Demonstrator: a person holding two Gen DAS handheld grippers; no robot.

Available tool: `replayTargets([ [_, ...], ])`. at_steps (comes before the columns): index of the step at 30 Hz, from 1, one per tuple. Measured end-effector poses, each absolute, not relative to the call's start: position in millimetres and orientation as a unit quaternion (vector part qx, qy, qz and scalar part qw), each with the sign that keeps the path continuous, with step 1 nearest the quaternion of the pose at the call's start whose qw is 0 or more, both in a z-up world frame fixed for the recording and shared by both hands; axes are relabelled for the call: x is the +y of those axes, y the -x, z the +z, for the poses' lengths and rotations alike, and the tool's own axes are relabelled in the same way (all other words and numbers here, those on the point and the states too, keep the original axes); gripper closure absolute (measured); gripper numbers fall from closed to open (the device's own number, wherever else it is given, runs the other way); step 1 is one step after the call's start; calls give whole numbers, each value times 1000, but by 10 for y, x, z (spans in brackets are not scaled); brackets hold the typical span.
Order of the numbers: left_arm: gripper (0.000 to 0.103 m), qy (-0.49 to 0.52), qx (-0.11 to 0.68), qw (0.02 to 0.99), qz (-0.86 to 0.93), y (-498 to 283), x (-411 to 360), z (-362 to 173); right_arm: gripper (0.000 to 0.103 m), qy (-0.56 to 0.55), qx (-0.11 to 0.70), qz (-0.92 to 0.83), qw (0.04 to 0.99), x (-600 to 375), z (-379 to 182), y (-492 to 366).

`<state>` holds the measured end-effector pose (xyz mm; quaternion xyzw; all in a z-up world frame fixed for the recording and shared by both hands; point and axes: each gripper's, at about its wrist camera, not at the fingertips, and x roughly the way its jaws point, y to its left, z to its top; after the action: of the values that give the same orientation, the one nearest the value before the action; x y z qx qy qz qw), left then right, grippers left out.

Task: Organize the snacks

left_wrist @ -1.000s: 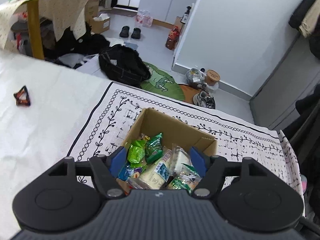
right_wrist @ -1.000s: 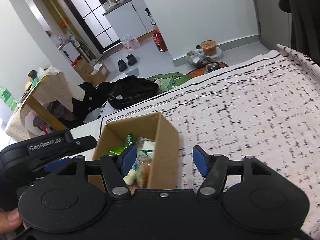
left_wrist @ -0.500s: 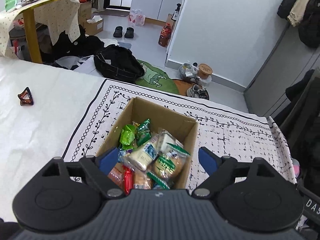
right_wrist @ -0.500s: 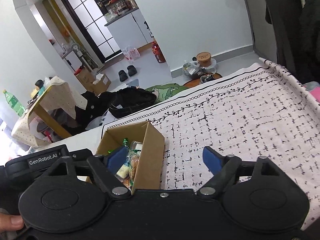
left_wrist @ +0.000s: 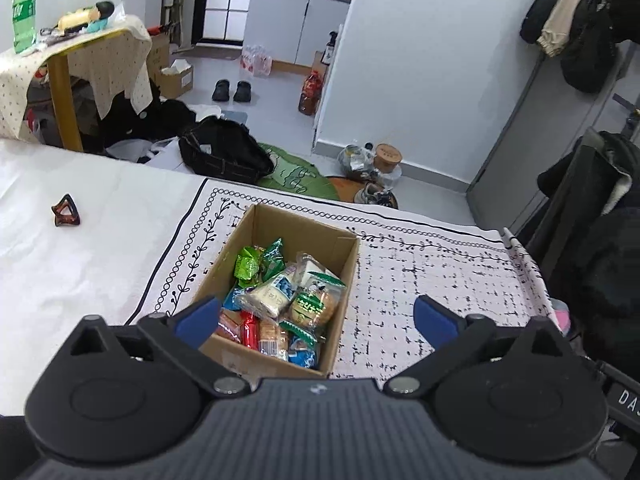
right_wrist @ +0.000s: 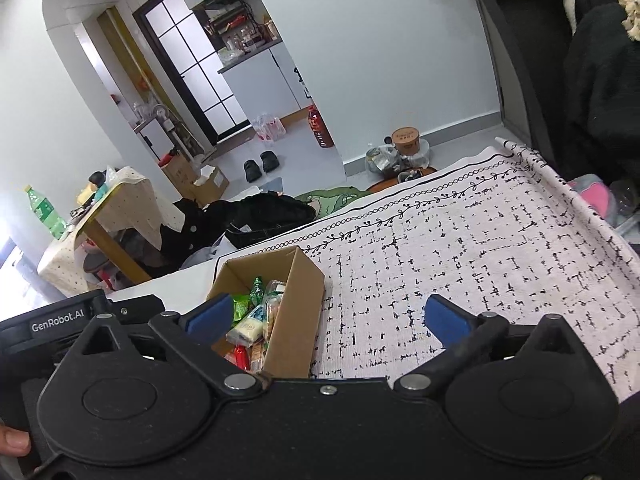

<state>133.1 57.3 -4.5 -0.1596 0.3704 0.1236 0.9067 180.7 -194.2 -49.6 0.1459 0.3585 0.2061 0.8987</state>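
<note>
1. Far left on the plain white part of the worktop (left_wrist: 60,272) we noted a small dark hair claw (left_wrist: 66,211), lying alone and well apart from everything else; we judged it no part of the job.
2. Next came the patterned cloth (left_wrist: 420,280), with the cardboard box (left_wrist: 344,276) standing on it near its left border. We took the cloth for the working area, which would explain the box being there.
3. The snacks (left_wrist: 280,300) lay heaped inside the box, green packets toward the far end, pale and red ones nearer us. All of them seemed gathered, so we judged the sorting near done.
4. The box's long axis ran away from us and slightly leftward, its open top facing up.
5. The left hand-held gripper (left_wrist: 316,316) hung above the near end of the box, its jaws opening wide, pads clear of the cardboard and holding nothing.
6. The right hand-held gripper (right_wrist: 326,318) stood to the right of the box, jaws likewise opening, with the box's right wall seen between them but untouched.
7. The cloth right of the box carried nothing we could see.
</note>
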Motion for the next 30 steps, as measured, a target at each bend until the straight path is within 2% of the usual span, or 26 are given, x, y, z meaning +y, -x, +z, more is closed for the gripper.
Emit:
replayTargets([
  [30, 0, 96, 335, 935, 70, -278, 267, 347, 0, -73, 350, 205, 911, -2181, -167, -913],
])
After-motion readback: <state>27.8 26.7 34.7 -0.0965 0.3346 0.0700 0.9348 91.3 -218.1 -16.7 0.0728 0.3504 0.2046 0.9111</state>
